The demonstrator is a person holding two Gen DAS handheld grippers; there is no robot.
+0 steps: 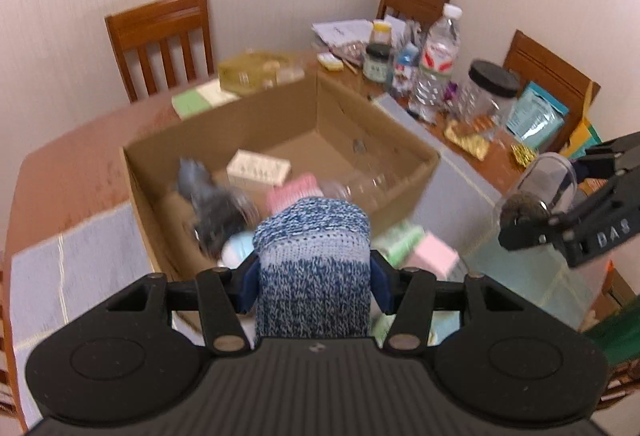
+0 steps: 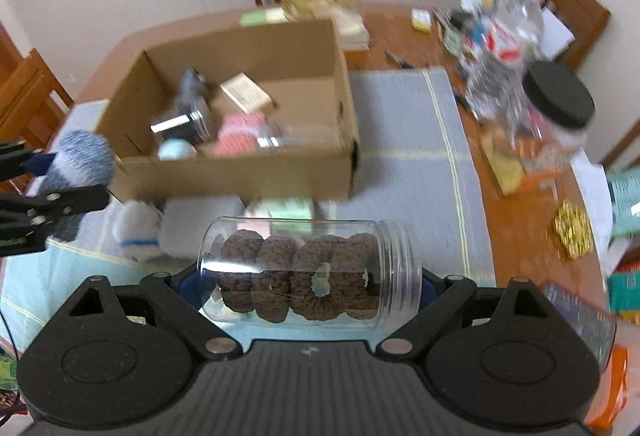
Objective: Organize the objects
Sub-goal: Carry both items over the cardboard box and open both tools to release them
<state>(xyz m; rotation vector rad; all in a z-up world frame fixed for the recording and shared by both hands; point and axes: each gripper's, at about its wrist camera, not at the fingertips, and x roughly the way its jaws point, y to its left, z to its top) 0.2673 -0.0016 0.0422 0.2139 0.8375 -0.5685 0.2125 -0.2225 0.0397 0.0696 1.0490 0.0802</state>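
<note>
Our left tool (image 1: 314, 286) grips the knit sock (image 1: 312, 256); our right tool (image 2: 310, 282) clamps the jar (image 2: 310, 268) (lying crosswise). The box (image 1: 280, 140) lies directly ahead, nearer the left.

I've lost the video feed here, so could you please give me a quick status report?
Left claw shut on blue knit sock. Right claw shut on clear jar of brown rings, lid off. Cardboard box ahead, partly filled. Nothing blocking.
</note>
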